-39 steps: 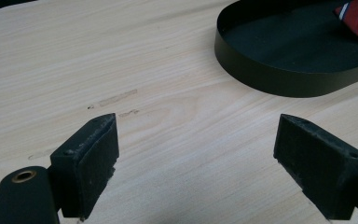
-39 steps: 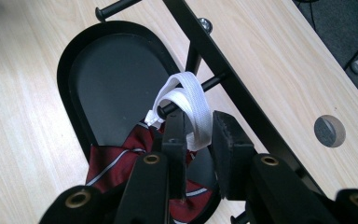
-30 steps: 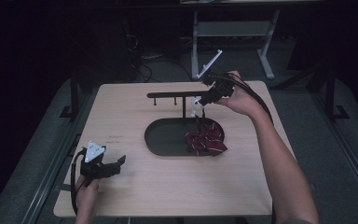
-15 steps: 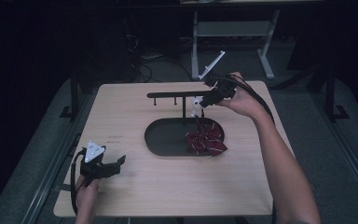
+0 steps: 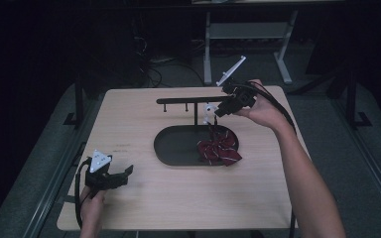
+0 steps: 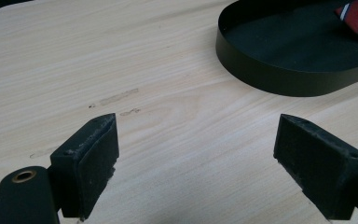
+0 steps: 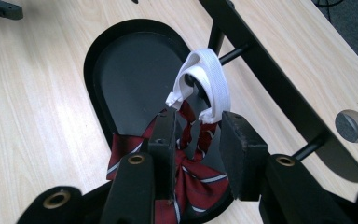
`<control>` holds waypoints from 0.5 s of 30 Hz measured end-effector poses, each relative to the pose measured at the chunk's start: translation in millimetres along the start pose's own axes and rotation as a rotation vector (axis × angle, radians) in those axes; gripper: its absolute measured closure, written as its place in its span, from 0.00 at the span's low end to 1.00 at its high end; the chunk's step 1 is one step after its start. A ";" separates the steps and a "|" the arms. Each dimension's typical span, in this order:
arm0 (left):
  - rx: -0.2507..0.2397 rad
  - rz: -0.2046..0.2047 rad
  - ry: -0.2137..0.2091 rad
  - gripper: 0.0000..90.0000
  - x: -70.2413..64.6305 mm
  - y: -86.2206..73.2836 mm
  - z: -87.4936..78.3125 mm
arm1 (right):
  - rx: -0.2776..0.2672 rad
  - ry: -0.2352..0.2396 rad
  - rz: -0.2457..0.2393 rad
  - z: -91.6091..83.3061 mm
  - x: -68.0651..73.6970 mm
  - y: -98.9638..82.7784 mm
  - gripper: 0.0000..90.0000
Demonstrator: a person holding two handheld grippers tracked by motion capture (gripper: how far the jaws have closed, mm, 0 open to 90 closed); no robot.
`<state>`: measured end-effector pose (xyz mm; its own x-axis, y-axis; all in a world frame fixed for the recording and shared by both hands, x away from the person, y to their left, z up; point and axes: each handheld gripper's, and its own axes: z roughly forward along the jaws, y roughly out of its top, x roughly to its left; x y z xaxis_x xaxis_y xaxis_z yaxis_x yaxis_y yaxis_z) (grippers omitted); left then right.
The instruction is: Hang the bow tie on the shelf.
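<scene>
Opening since a second ago, the right gripper (image 7: 196, 135) has let go beneath the white strap (image 7: 209, 79) hooked on the rack (image 5: 188, 101); the bow tie (image 5: 219, 151) lies in the far tray (image 5: 171, 148). Near left, the left gripper (image 5: 121, 174) rests released, level on the bench (image 5: 178, 198).

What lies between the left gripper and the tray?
Only bare table lies between the left gripper and the tray, as the left gripper view shows.

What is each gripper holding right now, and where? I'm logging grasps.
Nothing. The right gripper has just been opening below the white strap hooked on a peg; left gripper is open.
</scene>
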<state>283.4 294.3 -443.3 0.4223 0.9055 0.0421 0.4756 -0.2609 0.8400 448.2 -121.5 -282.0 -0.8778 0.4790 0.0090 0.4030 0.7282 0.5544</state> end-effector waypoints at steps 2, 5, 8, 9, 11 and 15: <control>-0.001 0.002 0.000 0.15 -0.1 0.1 0.2 | -0.004 0.002 0.001 -1.3 1.0 -1.9 0.72; 0.001 0.009 -0.002 0.15 -1.0 0.3 0.5 | -0.010 0.007 0.001 -3.2 2.1 -4.8 0.72; 0.003 0.009 -0.001 0.15 -1.4 0.3 0.6 | -0.010 0.008 0.001 -4.1 3.6 -6.7 0.71; 0.003 0.008 -0.001 0.15 -1.6 0.5 0.5 | -0.015 0.011 0.002 -4.7 4.7 -7.6 0.71; 0.003 0.008 0.000 0.15 -1.7 0.5 0.4 | -0.022 0.017 -0.002 -5.5 6.0 -9.5 0.71; 0.002 0.011 0.000 0.15 -1.4 0.5 0.2 | -0.023 0.026 -0.004 -5.3 9.6 -13.7 0.70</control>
<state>283.1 292.8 -443.0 0.4273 0.9026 0.0514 0.4723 -0.2714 0.8386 432.9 -129.4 -285.1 -0.8860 0.4628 0.0277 0.3934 0.7189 0.5731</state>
